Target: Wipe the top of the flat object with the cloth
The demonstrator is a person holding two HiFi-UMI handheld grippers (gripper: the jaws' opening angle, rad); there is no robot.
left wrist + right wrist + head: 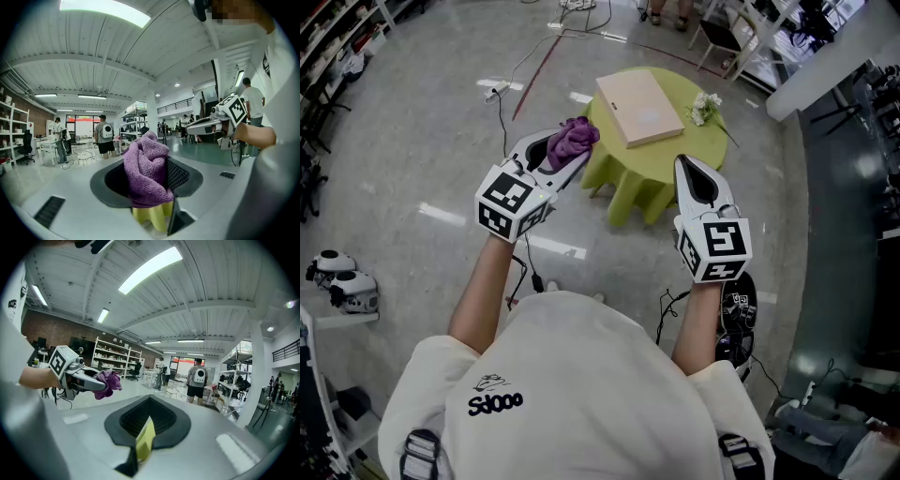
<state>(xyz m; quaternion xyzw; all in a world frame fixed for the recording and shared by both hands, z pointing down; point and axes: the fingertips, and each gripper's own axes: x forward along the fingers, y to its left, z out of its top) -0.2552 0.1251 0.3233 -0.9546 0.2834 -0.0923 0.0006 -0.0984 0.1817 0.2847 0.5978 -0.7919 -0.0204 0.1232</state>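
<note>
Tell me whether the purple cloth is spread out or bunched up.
Bunched up: the purple cloth is a crumpled wad clamped between the left gripper's jaws, with folds bulging above them.

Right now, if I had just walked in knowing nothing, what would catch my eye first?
The purple cloth, bunched in the left gripper and held up in the air in front of the person. Beyond it stands a small table draped in yellow-green, with a flat tan board on top and white flowers beside the board. The right gripper is shut and holds nothing.
</note>
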